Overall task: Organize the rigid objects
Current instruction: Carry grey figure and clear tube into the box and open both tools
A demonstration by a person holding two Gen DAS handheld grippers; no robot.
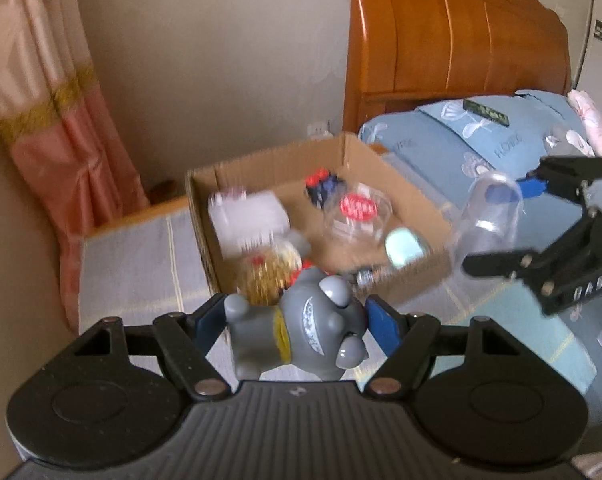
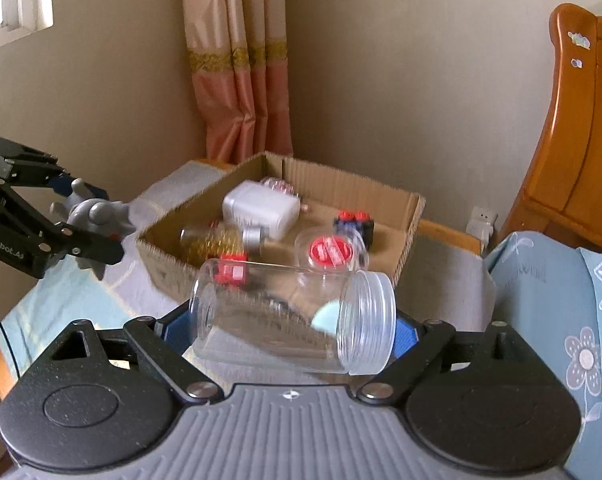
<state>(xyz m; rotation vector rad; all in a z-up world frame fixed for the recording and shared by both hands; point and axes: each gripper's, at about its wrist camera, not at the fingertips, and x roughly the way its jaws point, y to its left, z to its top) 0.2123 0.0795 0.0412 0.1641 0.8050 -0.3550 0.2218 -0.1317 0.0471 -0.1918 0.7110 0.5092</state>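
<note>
Left tool (image 1: 297,322) is clamped on a grey cartoon figurine (image 1: 301,328), held in the air just short of the near wall of the cardboard box (image 2: 411,216). Right tool (image 2: 293,324) grips a clear lidless plastic jar (image 2: 293,316) lying sideways across its blue pads, likewise short of the box.

Progress, as judged: well advanced. Already inside the box are a white adapter block (image 2: 259,210), a gold-filled bottle (image 2: 221,242), a red-lidded clear tub (image 2: 329,252), a blue-and-red block toy (image 2: 355,222) and a pale mint item (image 1: 403,246). Two pieces remain in hand; whether more lie elsewhere cannot be told.

Clearances: the box is open-topped with low walls. Free floor shows ahead of the right tool, toward the far right corner. The box stands on the bed, a wall beyond it, a wooden headboard (image 1: 453,40) and blue pillow (image 1: 481,140) to the right.
</note>
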